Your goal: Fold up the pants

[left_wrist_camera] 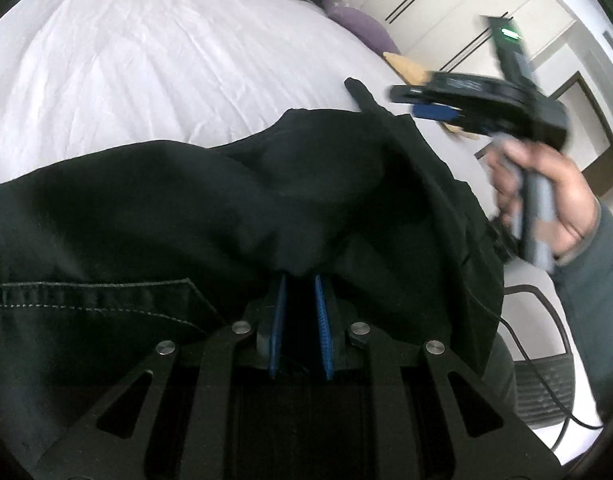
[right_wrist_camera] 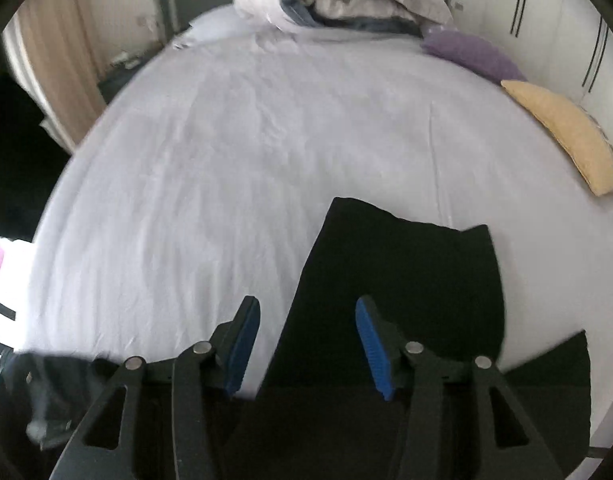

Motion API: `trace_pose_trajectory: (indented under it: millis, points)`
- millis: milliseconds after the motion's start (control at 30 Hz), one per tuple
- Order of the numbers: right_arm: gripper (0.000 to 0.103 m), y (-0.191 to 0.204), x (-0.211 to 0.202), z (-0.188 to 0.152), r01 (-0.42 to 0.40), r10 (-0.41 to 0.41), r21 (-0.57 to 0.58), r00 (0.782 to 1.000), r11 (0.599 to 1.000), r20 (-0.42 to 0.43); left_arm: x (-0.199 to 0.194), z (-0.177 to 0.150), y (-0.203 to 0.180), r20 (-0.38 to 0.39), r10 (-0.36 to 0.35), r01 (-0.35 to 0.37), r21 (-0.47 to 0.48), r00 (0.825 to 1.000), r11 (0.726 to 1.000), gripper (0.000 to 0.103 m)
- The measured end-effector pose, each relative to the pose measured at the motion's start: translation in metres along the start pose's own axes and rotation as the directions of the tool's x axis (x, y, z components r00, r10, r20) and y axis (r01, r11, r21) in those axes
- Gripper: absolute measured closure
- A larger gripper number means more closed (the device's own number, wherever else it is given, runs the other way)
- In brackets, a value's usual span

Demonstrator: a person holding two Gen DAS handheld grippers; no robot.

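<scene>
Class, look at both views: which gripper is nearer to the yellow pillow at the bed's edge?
Right. The right gripper hovers just beside the yellow pillow, jaws empty; the left gripper is farther back, clamped on the black pants.

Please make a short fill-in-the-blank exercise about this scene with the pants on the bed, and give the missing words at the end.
1. The left gripper is shut on the black ____ .
2. The right gripper holds ____ between its blue pads.
3. The pants lie on a bed with a ____ sheet.
4. Beside the purple cushion at the bed's edge lies a ____ cushion.

Missing words: pants; nothing; white; yellow
</scene>
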State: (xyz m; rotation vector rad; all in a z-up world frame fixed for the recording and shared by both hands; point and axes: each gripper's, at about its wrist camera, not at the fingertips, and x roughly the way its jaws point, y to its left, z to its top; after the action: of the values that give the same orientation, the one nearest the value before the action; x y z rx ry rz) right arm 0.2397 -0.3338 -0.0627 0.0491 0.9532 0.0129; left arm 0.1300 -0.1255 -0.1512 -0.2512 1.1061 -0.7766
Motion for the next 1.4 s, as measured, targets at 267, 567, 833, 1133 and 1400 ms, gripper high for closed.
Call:
trace_pose_trajectory:
  millis: [267, 567, 833, 1133, 1400]
  points:
    - [0.037, 0.001, 0.069, 0.018, 0.178, -0.170, 0.054, 0.977, 0.983, -0.129, -0.006, -0.014, 0.003, 0.020, 0.003, -0.003, 0.019, 1.000, 1.000, 0.088]
    - [0.095, -0.022, 0.059, 0.025, 0.091, -0.084, 0.079, 0.993, 0.993, -0.087, -0.005, -0.014, 0.000, 0.030, 0.033, -0.034, 0.041, 0.999, 0.999, 0.088]
    - [0.101, -0.113, -0.060, -0.040, -0.011, -0.067, 0.332, 0.973, 0.943, 0.223, -0.005, -0.016, -0.006, 0.039, 0.050, -0.052, 0.046, 0.998, 0.998, 0.088]
    - [0.094, -0.261, -0.105, -0.243, -0.263, -0.120, 0.806, 0.917, 0.531, 0.379, -0.008, -0.014, -0.008, 0.030, 0.067, -0.068, 0.034, 0.997, 0.997, 0.088]
    - [0.043, -0.281, -0.077, -0.267, -0.470, 0.016, 0.794, 0.864, 0.385, 0.504, -0.008, -0.018, -0.018, 0.030, 0.107, -0.109, 0.059, 0.994, 0.992, 0.088]
